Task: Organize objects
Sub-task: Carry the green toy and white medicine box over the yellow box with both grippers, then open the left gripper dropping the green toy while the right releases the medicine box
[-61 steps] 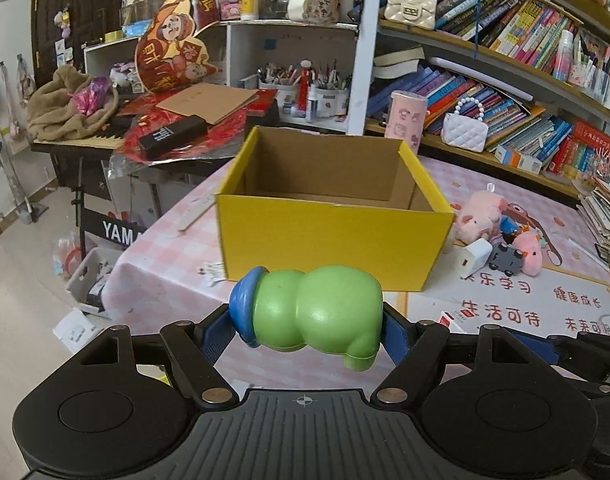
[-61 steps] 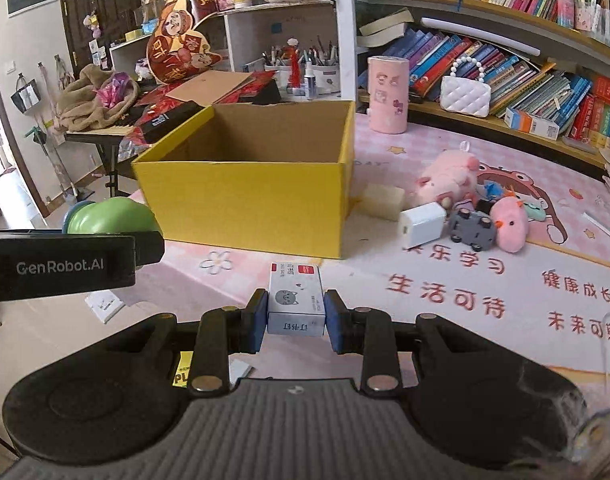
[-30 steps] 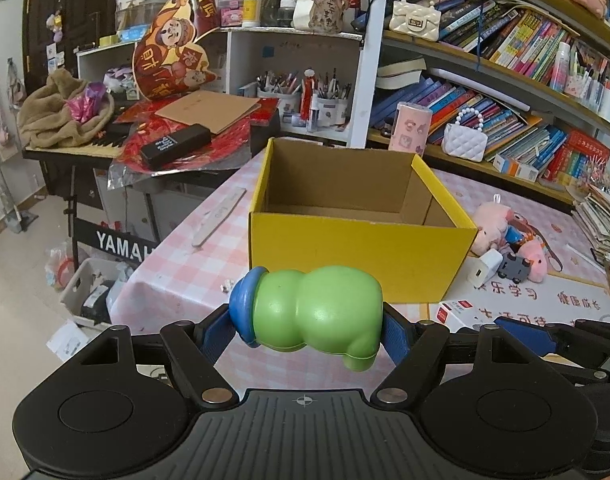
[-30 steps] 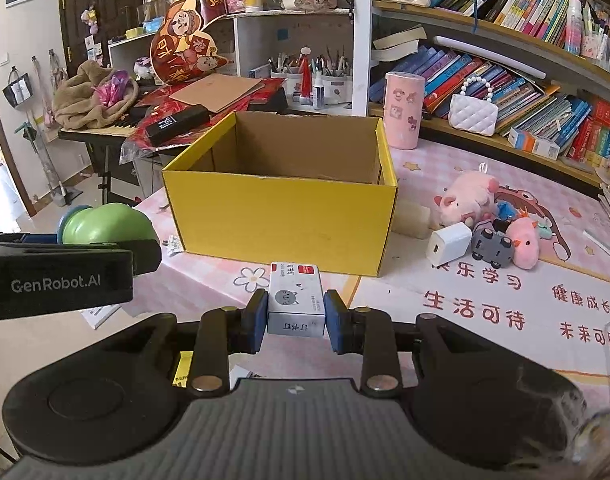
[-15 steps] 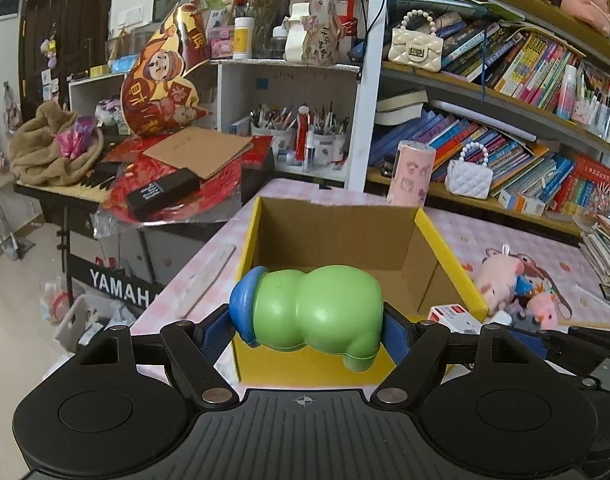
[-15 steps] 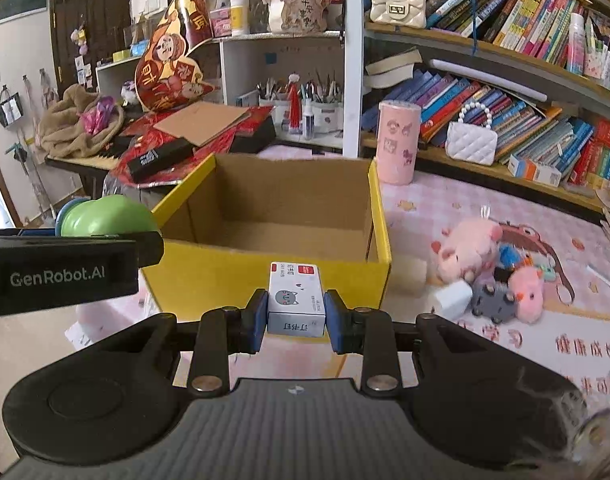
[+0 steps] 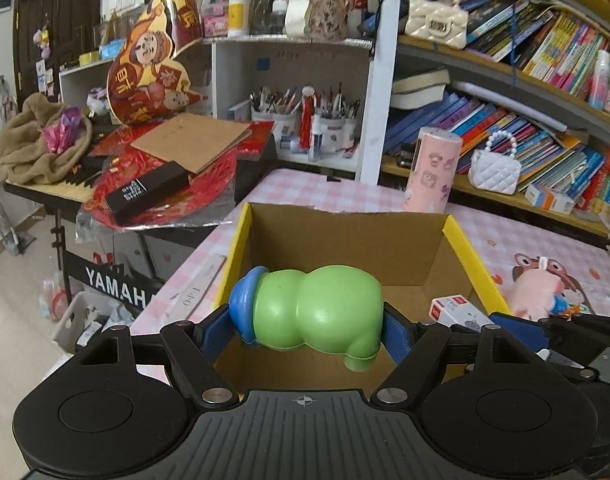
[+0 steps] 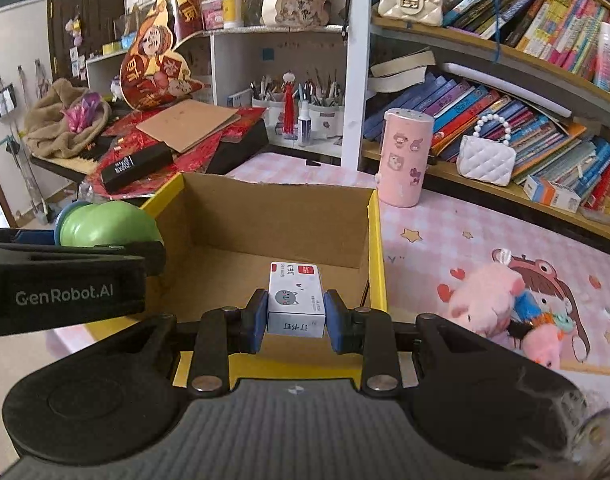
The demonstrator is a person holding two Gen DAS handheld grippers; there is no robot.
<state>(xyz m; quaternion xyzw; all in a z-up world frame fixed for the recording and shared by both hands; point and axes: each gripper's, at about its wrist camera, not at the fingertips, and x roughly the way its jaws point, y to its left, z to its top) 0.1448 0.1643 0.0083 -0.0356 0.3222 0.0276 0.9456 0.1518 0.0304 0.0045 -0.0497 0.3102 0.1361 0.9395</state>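
both loads hang over the open yellow cardboard box point(image 8: 273, 216): left gripper point(image 7: 307, 322) fingers clamp a green plastic toy point(image 7: 317, 312), right gripper point(image 8: 293, 316) fingers pinch a small white carton point(image 8: 295, 300); next, probably lower and release.

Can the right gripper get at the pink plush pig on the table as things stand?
Probably not yet. The right gripper is shut on a small white box above the yellow cardboard box, so it has no free grip. The path across the tablecloth to the pink plush pig looks open.

Black ribbed gripper point(image 8: 296, 314) bodies, round side discs, silver screws, blue finger pads point(image 8: 257, 320); white "GenRobot.AI" lettering at nine o'clock
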